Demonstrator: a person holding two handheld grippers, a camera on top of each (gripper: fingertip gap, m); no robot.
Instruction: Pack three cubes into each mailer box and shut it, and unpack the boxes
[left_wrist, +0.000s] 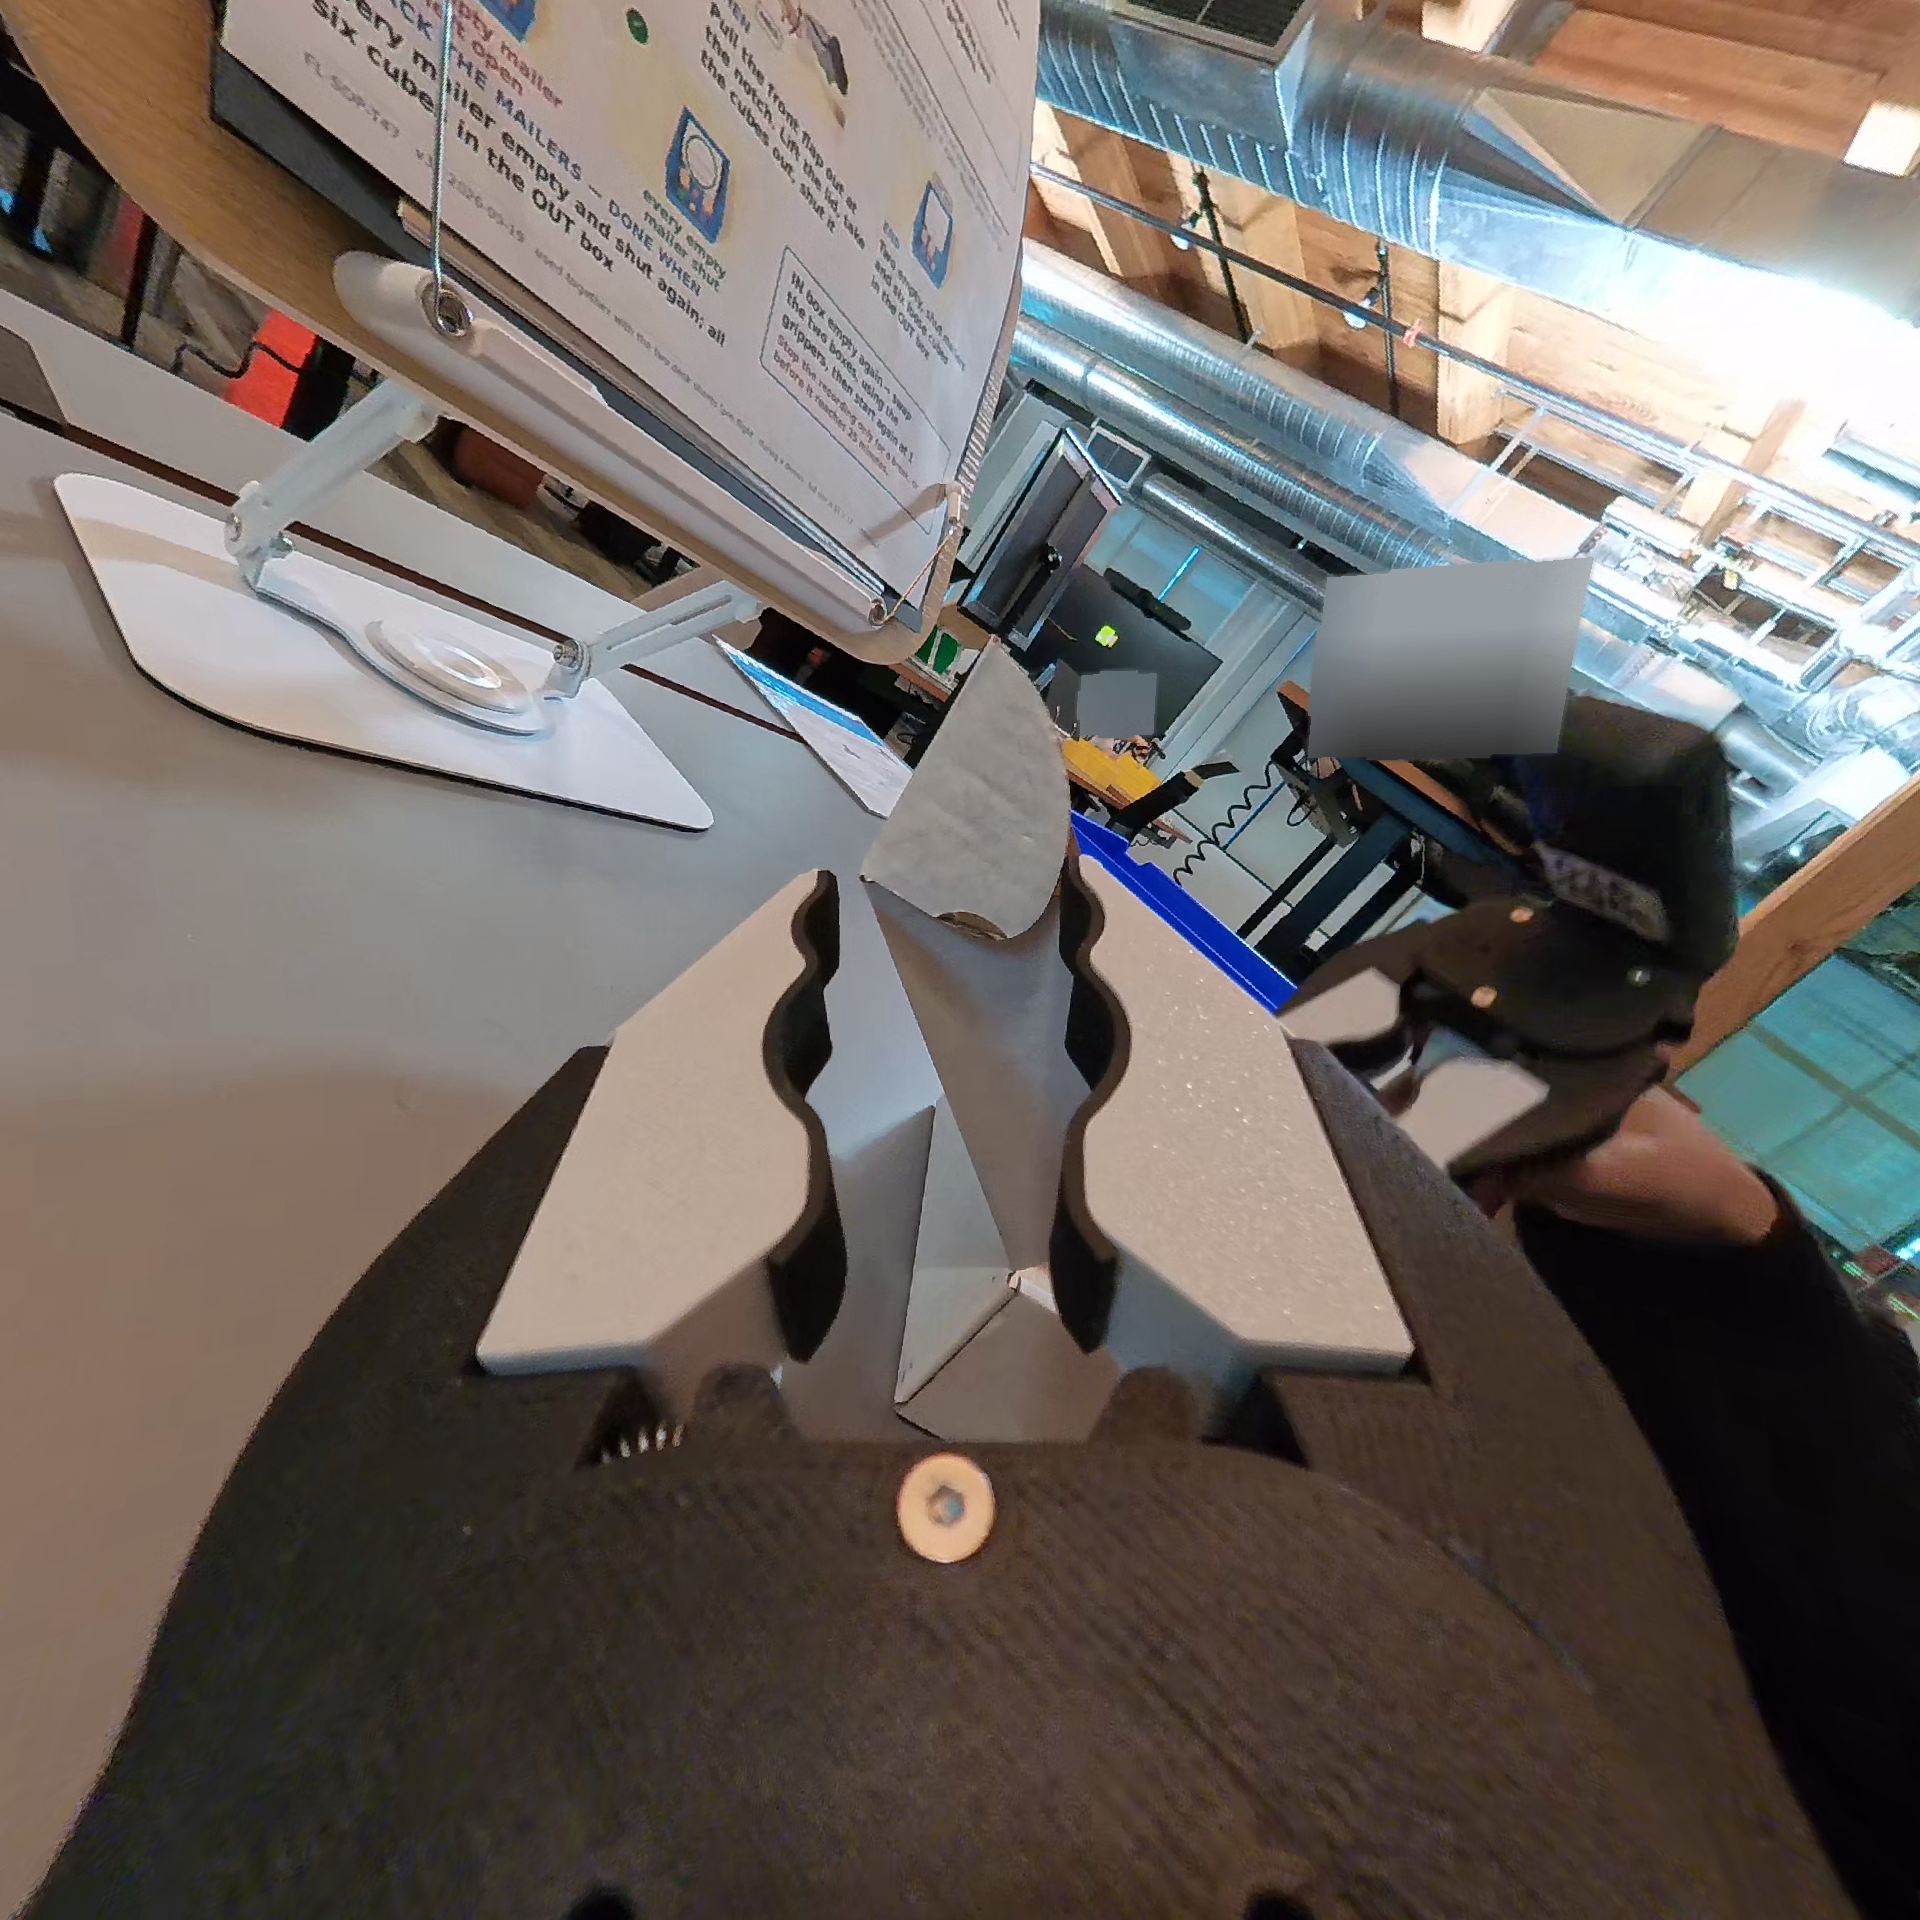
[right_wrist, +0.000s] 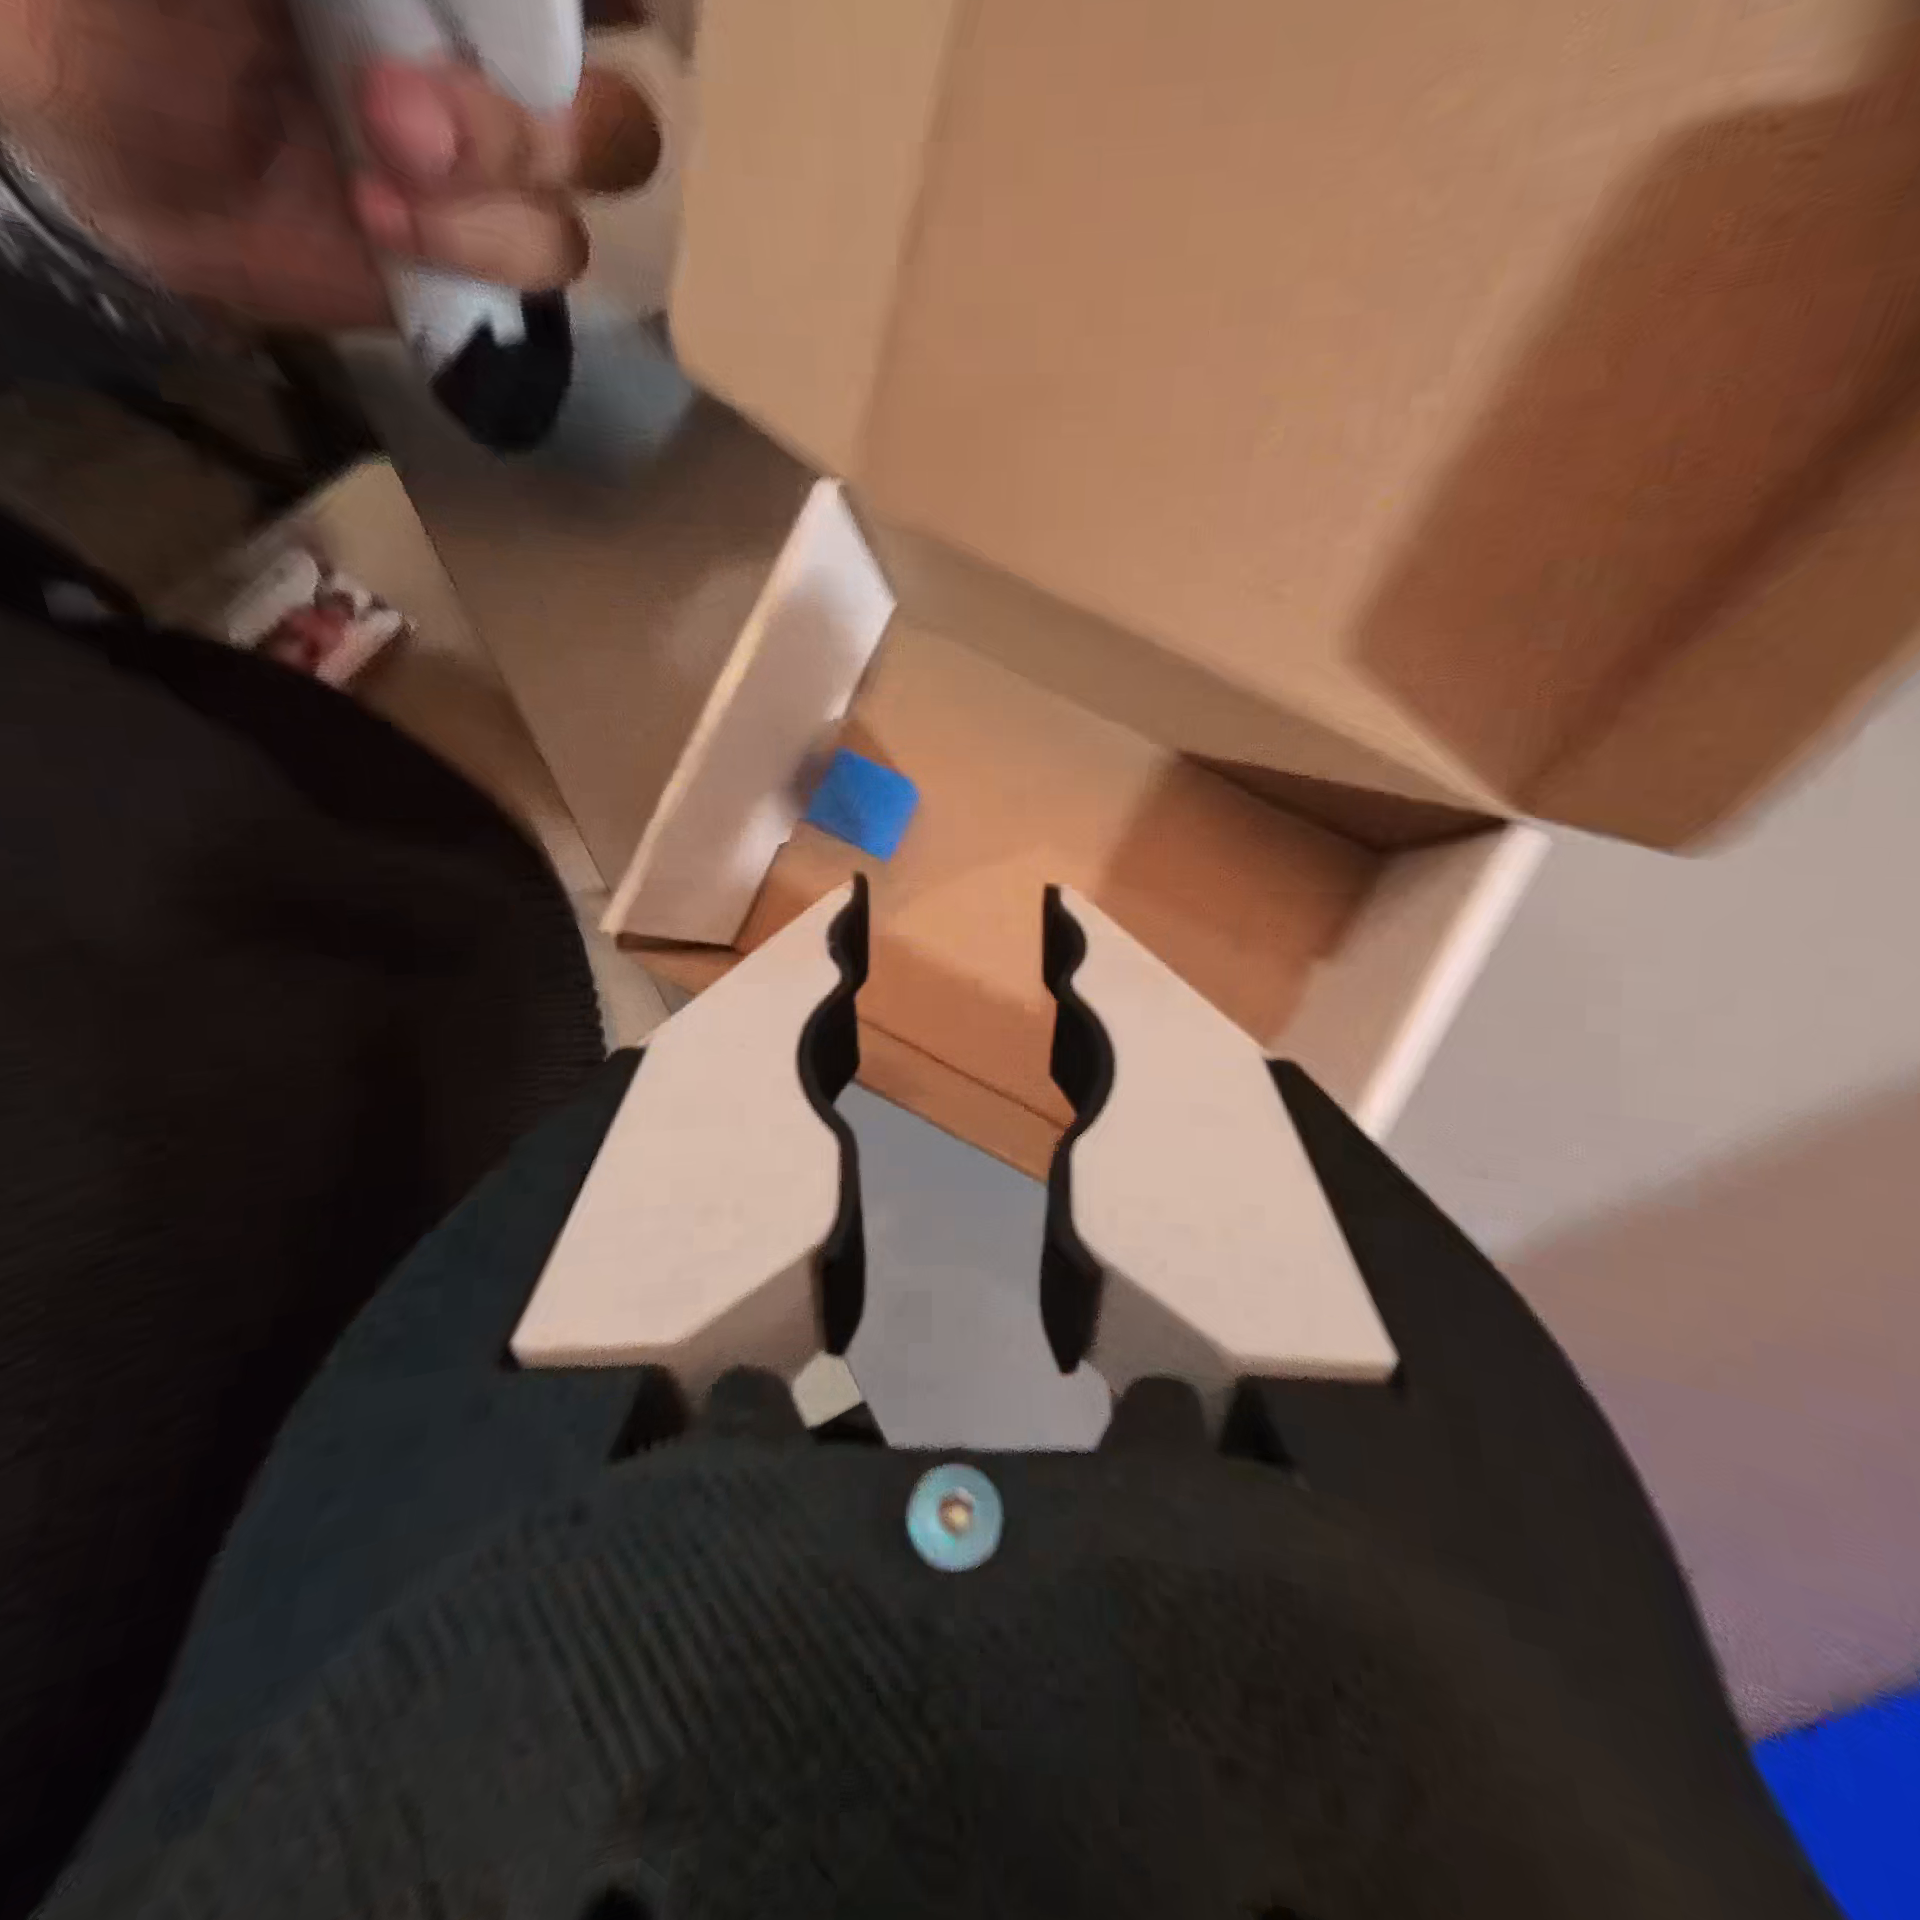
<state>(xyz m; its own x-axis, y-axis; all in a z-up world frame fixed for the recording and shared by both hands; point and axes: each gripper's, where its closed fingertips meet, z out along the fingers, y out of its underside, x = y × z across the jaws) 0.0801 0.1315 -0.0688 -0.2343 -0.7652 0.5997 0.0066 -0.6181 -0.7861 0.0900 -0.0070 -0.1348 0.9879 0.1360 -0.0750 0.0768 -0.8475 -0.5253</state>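
Your left gripper (left_wrist: 951, 904) pinches the box's (right_wrist: 1195, 904) flap (left_wrist: 977, 810); your right gripper (right_wrist: 951, 914) (spread, empty) sits just before the box.

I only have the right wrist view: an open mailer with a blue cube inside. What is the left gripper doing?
Observer: A white cardboard flap stands between the left gripper fingers. I cannot tell if it is clamped.
Operator: Which way is it pointing?
Observer: Tilted upward. Ceiling ducts fill the upper right of its view.
Operator: Anything on the table near it?
Observer: A white stand holding a printed sheet sits on the grey table, ahead and to the left.
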